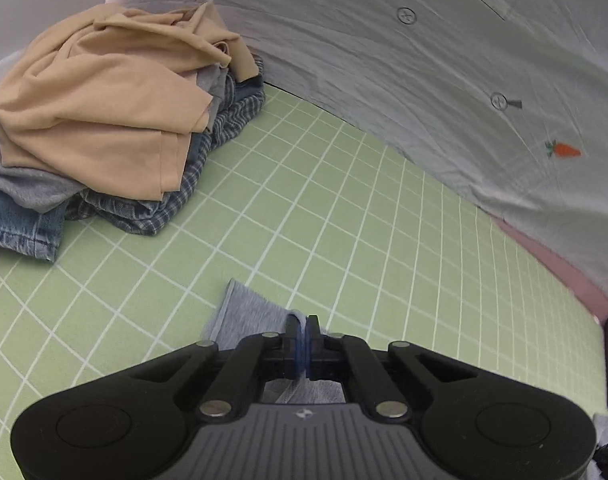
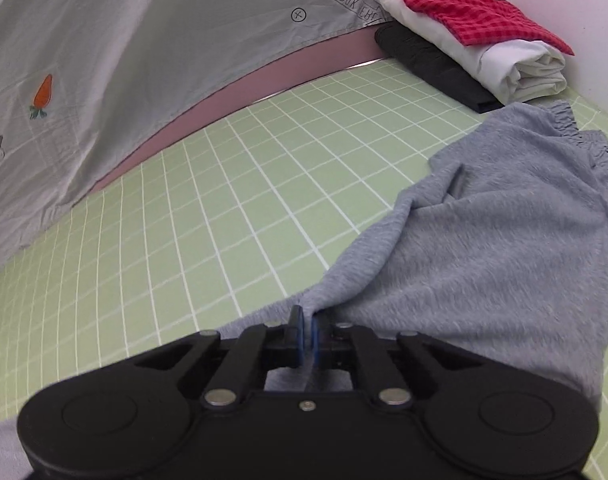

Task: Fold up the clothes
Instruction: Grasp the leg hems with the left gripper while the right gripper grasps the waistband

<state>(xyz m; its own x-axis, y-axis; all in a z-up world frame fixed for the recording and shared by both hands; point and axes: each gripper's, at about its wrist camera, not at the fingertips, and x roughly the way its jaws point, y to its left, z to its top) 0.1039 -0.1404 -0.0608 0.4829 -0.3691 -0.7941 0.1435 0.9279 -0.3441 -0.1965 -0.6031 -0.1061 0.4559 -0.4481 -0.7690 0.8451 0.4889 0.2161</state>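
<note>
A grey knit garment with an elastic gathered edge lies spread on the green grid mat, reaching to the right. My right gripper is shut on its near edge, which bunches up between the pads. My left gripper is shut on another corner of the same grey garment, low over the mat. A heap of unfolded clothes, tan on top over grey, plaid and denim, sits at the far left.
A folded stack of red check, white and black cloth sits at the far right corner. A pale grey sheet with a carrot print hangs behind the mat, also in the right wrist view.
</note>
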